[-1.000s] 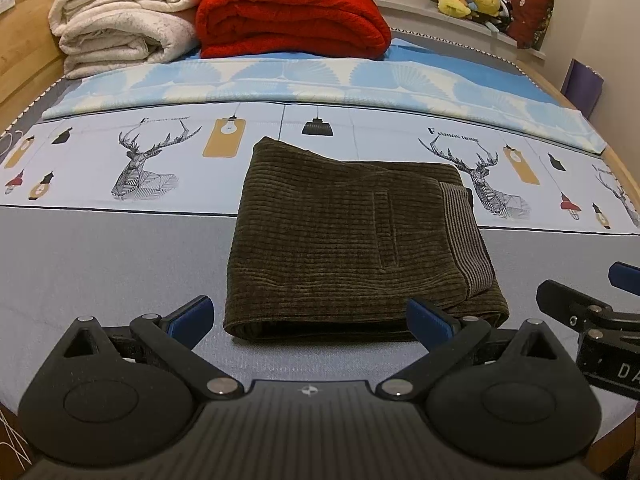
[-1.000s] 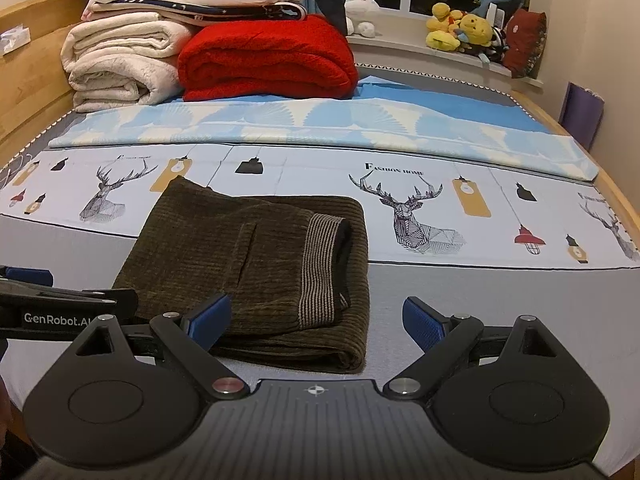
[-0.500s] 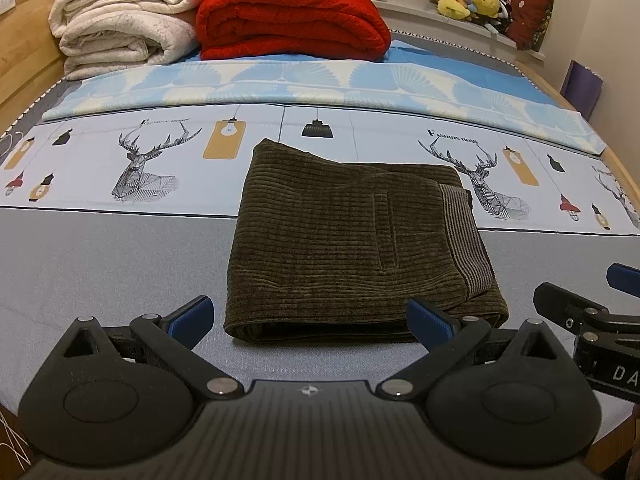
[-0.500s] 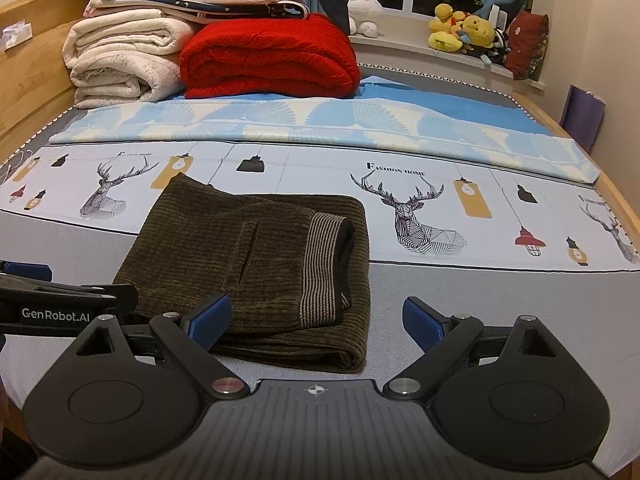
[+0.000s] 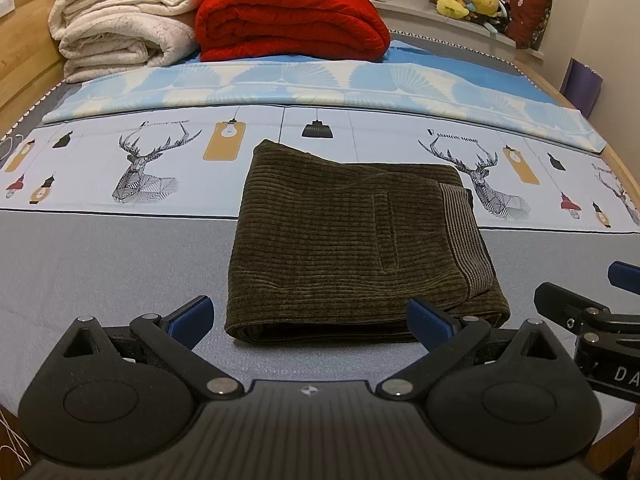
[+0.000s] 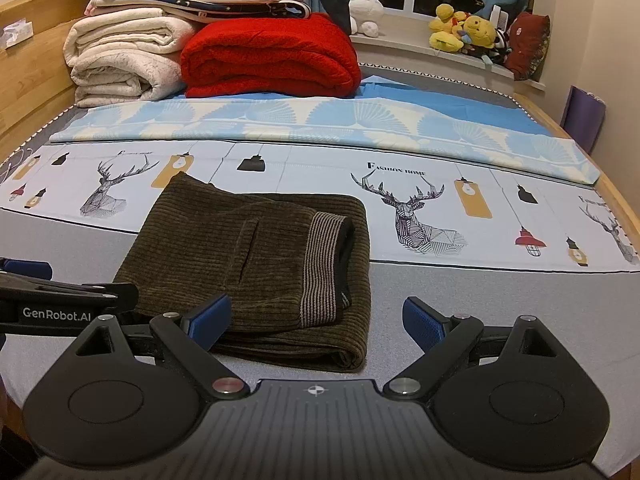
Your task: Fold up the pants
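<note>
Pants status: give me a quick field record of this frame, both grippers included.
garment: brown corduroy pants, folded into a compact rectangle
waistband: striped ribbed band on top, toward the right
surface: bed sheet, pants lying flat on it
left gripper: open, empty, in front of the pants' near edge
right gripper: open, empty
background: red blanket, cream blankets
</note>
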### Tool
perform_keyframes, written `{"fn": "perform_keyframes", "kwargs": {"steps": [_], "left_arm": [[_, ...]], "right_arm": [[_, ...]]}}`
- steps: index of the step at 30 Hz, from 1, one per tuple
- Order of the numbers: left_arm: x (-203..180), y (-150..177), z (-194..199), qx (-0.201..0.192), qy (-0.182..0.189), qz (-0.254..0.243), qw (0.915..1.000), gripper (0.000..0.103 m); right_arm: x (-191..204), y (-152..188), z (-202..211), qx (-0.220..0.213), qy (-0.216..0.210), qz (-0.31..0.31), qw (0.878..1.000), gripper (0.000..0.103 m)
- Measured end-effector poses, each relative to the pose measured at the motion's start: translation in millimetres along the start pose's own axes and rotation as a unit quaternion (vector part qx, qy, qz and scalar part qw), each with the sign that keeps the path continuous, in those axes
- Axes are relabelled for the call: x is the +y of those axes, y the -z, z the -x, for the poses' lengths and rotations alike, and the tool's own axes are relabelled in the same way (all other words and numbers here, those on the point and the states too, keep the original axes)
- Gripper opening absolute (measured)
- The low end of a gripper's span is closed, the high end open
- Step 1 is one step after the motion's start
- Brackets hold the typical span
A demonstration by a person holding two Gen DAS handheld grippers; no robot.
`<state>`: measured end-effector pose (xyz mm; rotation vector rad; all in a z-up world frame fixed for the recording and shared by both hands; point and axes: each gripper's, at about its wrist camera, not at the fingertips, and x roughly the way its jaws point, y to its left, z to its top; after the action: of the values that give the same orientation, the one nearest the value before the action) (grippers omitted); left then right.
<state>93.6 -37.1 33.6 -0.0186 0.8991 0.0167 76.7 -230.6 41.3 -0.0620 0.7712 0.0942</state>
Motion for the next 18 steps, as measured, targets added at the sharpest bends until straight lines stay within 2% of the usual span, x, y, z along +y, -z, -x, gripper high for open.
{"fn": "perform_keyframes", "kwargs": {"steps": [18], "left_arm": [[0.8,2.6,-0.6,0.000,0.002,-0.003,1.0000,0.102]], "right_arm": [[-0.7,2.4,-1.5,0.003,-0.001,0.008,1.000,0.093]]}}
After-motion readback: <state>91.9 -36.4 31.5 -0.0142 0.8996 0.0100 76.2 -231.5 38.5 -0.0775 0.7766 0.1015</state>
